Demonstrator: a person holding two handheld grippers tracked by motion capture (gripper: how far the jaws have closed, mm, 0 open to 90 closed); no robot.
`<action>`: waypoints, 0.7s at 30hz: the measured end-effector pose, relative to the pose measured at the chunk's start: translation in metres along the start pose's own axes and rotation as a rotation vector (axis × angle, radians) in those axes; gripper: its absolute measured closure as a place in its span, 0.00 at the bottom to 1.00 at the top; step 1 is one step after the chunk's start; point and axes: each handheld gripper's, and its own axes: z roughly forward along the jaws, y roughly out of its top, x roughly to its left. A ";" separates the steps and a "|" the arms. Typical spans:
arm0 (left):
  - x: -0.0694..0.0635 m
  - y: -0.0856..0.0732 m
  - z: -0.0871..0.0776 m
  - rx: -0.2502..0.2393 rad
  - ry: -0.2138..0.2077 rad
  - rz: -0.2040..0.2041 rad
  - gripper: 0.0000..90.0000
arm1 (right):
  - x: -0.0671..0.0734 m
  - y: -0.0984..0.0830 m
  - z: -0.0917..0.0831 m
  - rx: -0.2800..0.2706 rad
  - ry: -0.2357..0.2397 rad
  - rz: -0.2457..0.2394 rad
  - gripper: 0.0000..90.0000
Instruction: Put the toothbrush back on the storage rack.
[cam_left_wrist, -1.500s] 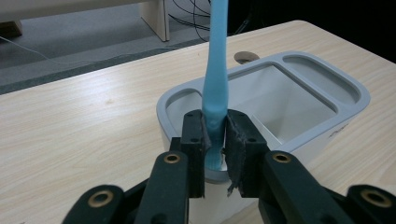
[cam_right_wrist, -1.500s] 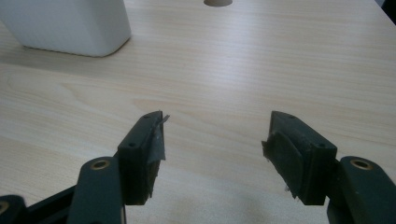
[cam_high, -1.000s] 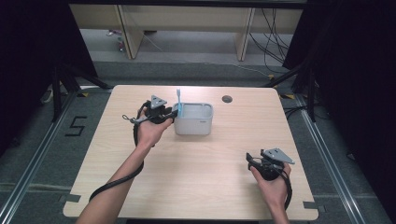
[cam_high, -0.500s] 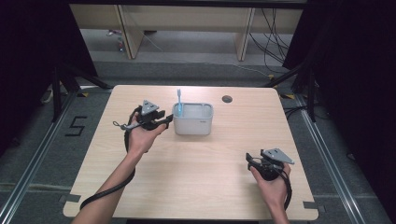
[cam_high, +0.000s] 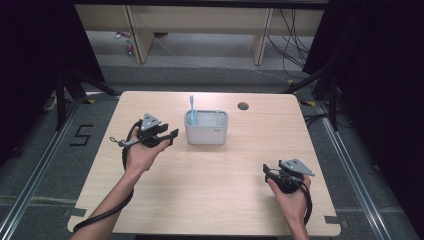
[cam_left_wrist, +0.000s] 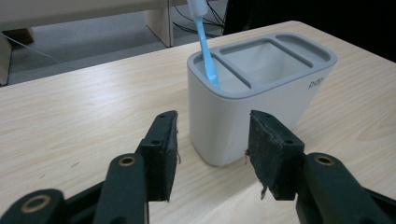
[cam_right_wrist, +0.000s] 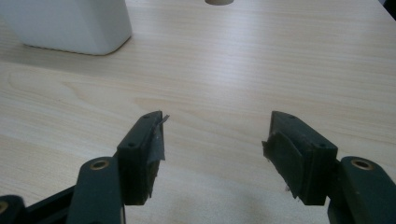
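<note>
1. So, key relation: the white holder (cam_high: 206, 127) sits just beside the left claw (cam_high: 170, 136), on that claw's right and slightly farther up the bench. In the left gripper view the holder (cam_left_wrist: 261, 98) is dead ahead, just past the 2 pads, centred on the gap between them.
2. Left claw (cam_left_wrist: 212, 156): jaws parted, nothing between them, not touching the holder.
3. Blue toothbrush (cam_high: 191, 110) stands in the holder's left end compartment, the one nearest the left claw. Long axis near vertical, with a slight lean. In the left gripper view the toothbrush (cam_left_wrist: 205, 44) has its handle down in the narrow slot and its head running off the top edge of the frame.
4. Holder top has 3 openings: 2 narrow end slots and 1 wide middle bay. Middle bay and far slot look empty.
5. Right claw (cam_high: 270, 175) is low on the bench's right side, well apart from the holder. In its own view the right claw (cam_right_wrist: 212, 142) has jaws wide apart, empty, over bare wood; a corner of the holder (cam_right_wrist: 70, 25) shows top left.
6. My read: left hand is clearly nearer, so any reach for toothbrush or holder is its job.
7. Bench (cam_high: 215, 200): light wood laminate, flat, with a round grommet hole (cam_high: 243, 106) behind the holder.
8. Room: dark curtains on both sides, grey floor, cables (cam_high: 295, 45) behind the bench.
</note>
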 end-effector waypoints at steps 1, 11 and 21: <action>0.000 0.000 0.000 0.000 0.000 0.000 0.57 | 0.000 0.000 0.001 -0.007 -0.001 0.003 0.41; 0.008 -0.018 -0.020 -0.022 0.007 -0.001 0.53 | 0.001 0.000 -0.001 0.003 0.005 0.010 0.41; 0.011 -0.036 -0.036 -0.031 0.015 -0.004 0.52 | 0.000 0.000 -0.001 0.001 -0.002 0.009 0.41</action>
